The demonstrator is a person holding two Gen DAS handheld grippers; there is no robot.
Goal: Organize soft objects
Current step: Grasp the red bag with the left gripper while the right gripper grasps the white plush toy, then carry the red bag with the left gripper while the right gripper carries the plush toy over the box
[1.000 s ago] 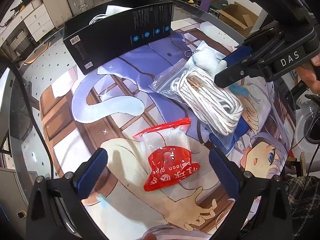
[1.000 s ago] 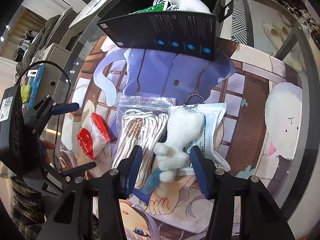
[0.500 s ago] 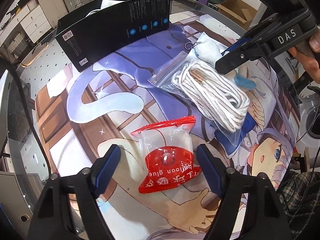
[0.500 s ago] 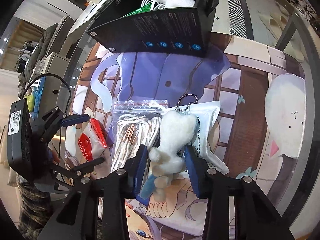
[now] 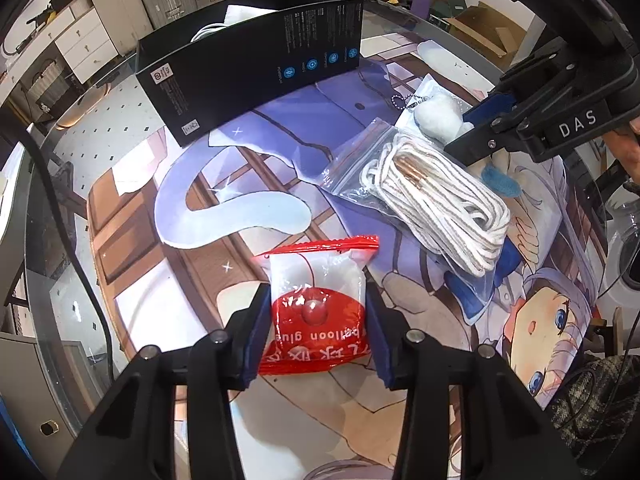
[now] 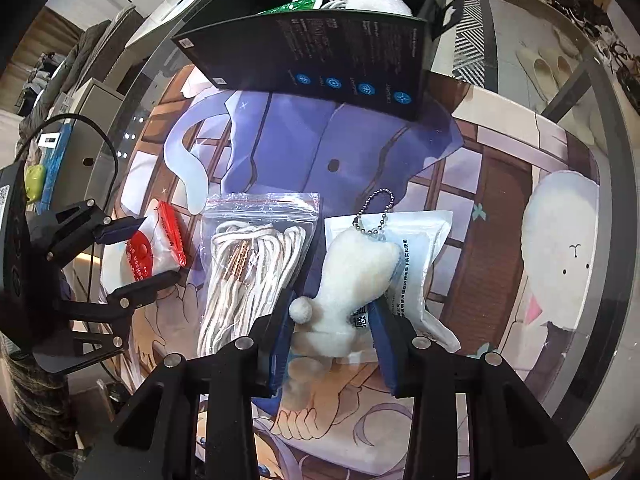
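Observation:
A red-and-clear packet of balloon glue (image 5: 316,280) lies on the printed mat. My left gripper (image 5: 316,320) is closing, and its blue pads touch both sides of the packet. In the right wrist view the packet (image 6: 158,236) sits between those fingers at the left. A white plush keychain (image 6: 356,272) with a bead chain lies on a flat white pouch (image 6: 424,248). My right gripper (image 6: 332,312) is shut on the plush's lower body. The right gripper (image 5: 460,128) also shows at the upper right in the left wrist view, over the plush (image 5: 436,118).
A zip bag of coiled white rope (image 6: 248,268) lies between the two grippers. An open black box (image 6: 320,52) with white items and a green packet inside stands at the mat's far edge. The round glass table (image 5: 72,168) ends just past the mat.
The left jaws have come in from wide apart to the sides of the red packet. The right jaws have narrowed onto the plush, which now stands squeezed between the pads.

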